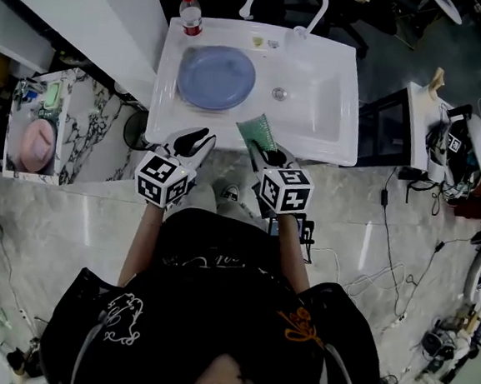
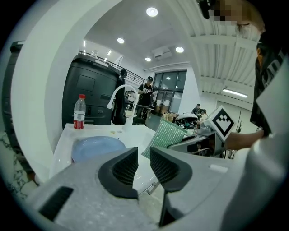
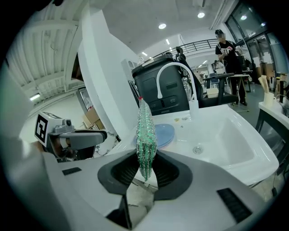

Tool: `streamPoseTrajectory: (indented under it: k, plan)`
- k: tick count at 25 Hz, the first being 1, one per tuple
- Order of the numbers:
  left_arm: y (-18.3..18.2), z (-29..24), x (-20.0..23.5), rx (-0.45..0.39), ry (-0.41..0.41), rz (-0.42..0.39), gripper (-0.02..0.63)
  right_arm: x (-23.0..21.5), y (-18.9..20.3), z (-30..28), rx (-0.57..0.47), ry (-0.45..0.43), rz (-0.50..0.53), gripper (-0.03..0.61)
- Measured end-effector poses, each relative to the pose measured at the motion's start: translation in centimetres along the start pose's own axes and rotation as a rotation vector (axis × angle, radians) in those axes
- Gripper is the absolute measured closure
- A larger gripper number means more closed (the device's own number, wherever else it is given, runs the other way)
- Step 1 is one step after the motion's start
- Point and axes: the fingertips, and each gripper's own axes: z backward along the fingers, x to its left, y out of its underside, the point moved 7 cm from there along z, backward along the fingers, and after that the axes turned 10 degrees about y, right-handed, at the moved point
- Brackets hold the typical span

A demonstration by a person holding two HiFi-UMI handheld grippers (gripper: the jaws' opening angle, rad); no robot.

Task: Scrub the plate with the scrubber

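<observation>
By sink [image 1: 313, 122]: scrubber [image 3: 146, 131] in right tool [image 3: 146, 168].

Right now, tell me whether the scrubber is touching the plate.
No: the head view shows the scrubber, held by the right tongs, near the front rim of the sink, clear of the plate.

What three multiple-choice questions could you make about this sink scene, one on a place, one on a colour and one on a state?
1. On which part of the sink does the plate lie?
A. left
B. middle
C. right

2. What colour is the scrubber?
A. red
B. yellow
C. green

3. What is the right gripper doing?
A. open and empty
B. shut on the scrubber
C. shut on the plate

Answers:
1 A: the head view shows the plate left of the drain.
2 C: its mesh shows green in all three views.
3 B: the right gripper view shows its jaws pinching the scrubber's lower edge.
</observation>
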Motion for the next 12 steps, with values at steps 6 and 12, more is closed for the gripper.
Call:
streamPoseTrajectory:
  k: [6,12]
  plan:
    - [-0.4,0.4,0.1,0.011,-0.073,0.004,0.532,-0.5,-0.6,-1.1,0.010,-0.056,-0.010,0.486]
    - [0.0,0.7,1.6,0.037,-0.092,0.015,0.532,-0.5,-1.1,-2.3,0.003,-0.059,-0.035,0.486]
